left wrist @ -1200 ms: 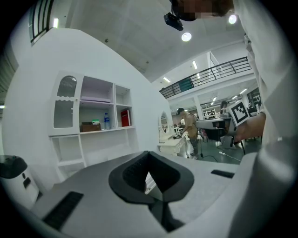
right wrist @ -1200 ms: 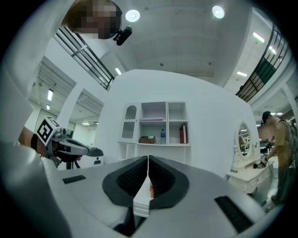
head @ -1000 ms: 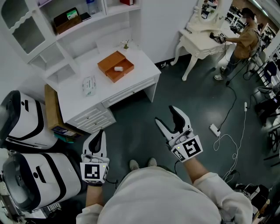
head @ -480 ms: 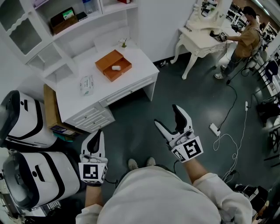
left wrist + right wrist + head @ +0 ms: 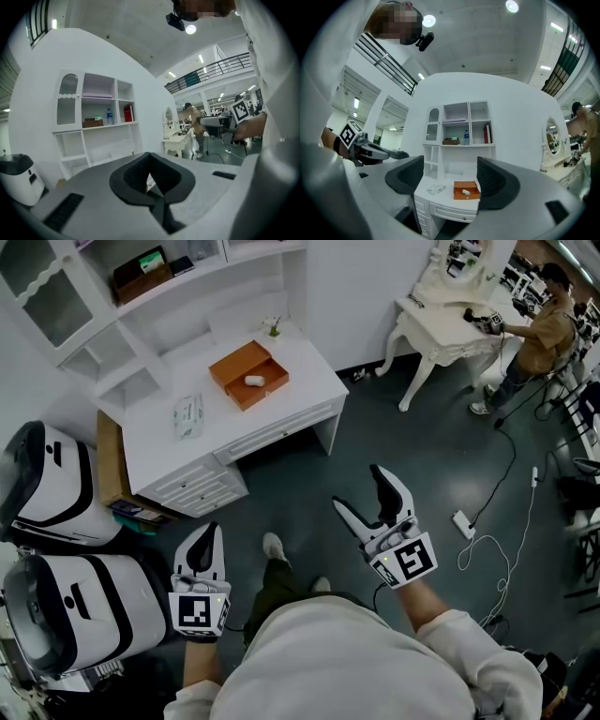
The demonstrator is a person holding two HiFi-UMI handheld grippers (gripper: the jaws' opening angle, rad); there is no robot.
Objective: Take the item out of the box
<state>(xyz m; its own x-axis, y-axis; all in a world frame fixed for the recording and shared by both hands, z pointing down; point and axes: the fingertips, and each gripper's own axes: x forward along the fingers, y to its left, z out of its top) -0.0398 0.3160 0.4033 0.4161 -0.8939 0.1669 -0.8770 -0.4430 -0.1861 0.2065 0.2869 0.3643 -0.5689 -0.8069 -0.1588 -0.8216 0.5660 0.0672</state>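
Head view: with the right gripper (image 5: pixel 358 488) spread empty and the left gripper (image 5: pixel 212 529) pressed together, the white item (image 5: pixel 254 381) in the distant box (image 5: pixel 234 365) should be straddled squarely.

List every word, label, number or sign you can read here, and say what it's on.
No text can be read in any view.
Print on the packet on the white desk: too small to read.
Green label on the dark box on the shelf: too blurred to read.
Cubes on the left gripper and the right gripper: black-and-white square markers, no words.
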